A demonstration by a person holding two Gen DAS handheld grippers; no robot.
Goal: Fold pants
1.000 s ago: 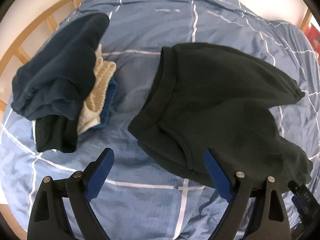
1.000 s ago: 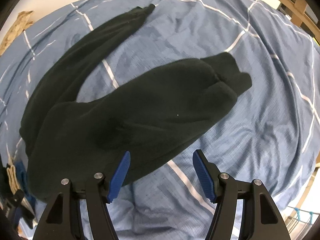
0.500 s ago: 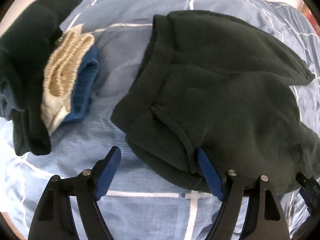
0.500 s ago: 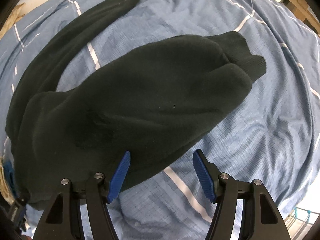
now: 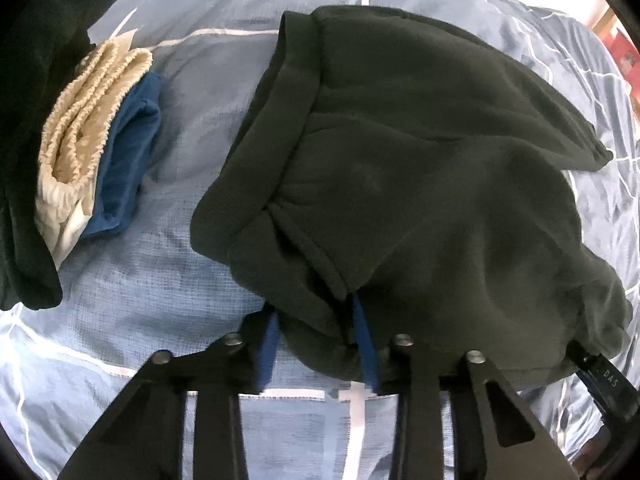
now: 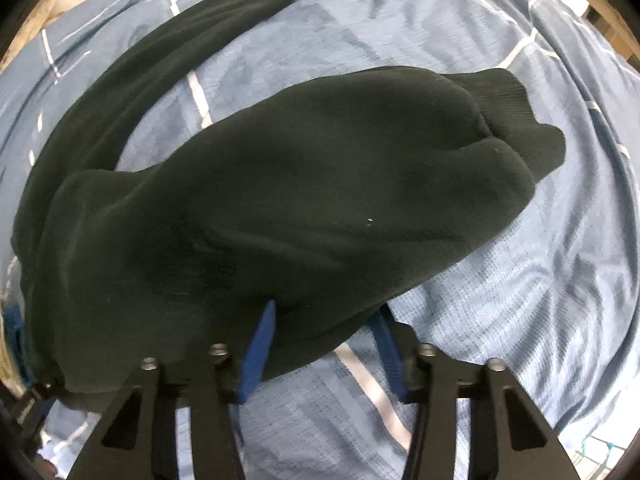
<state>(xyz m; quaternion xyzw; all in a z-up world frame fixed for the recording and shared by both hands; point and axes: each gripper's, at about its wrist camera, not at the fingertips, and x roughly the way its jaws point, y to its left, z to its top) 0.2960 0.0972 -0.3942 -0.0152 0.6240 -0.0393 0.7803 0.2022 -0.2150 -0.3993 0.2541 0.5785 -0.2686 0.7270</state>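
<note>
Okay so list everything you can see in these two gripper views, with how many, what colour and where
pants: one, black, spread on the bed, near edge between both grippers' fingers
bedspread: one, blue with white lines, under everything
folded clothes pile: one stack, cream over blue with dark pieces, left of the pants
wooden frame: tan, upper right edge of the right wrist view
left gripper: one, black with blue pads, closing on the waistband corner
right gripper: one, black with blue pads, partly closed around the pants' edge
</note>
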